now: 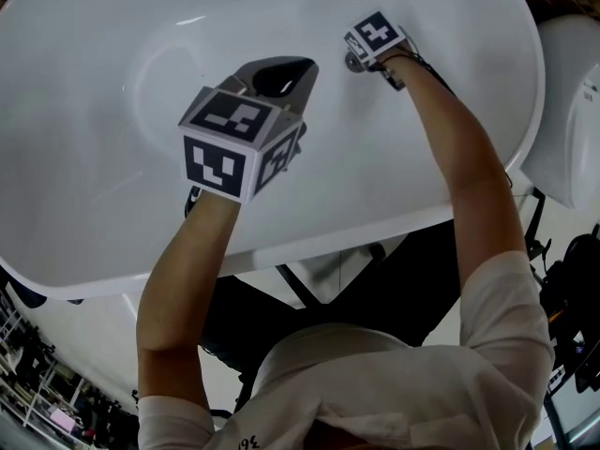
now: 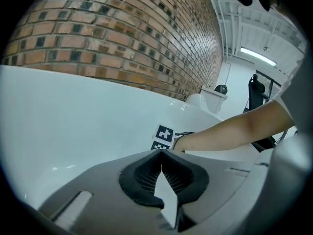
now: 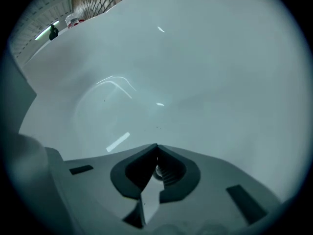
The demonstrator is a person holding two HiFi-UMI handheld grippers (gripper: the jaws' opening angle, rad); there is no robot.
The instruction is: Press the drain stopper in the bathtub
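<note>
The white bathtub (image 1: 112, 82) fills the head view. Low in its basin, my right gripper (image 1: 362, 57) is shut, its tips down on a small chrome piece, the drain stopper (image 1: 353, 62). In the right gripper view the jaws (image 3: 156, 147) meet at the tips, and a sliver of the chrome stopper (image 3: 157, 170) shows through the gap behind them. My left gripper (image 1: 302, 66) hovers above the tub's middle, shut and empty. Its closed tips (image 2: 161, 152) point toward the right gripper's marker cube (image 2: 164, 136) and the forearm (image 2: 230, 131).
The tub's near rim (image 1: 281, 242) lies between the person and the basin. A white toilet-like fixture (image 1: 572, 111) stands just right of the tub. A brick wall (image 2: 122, 33) rises behind the tub. A dark frame (image 1: 309, 289) shows under the rim.
</note>
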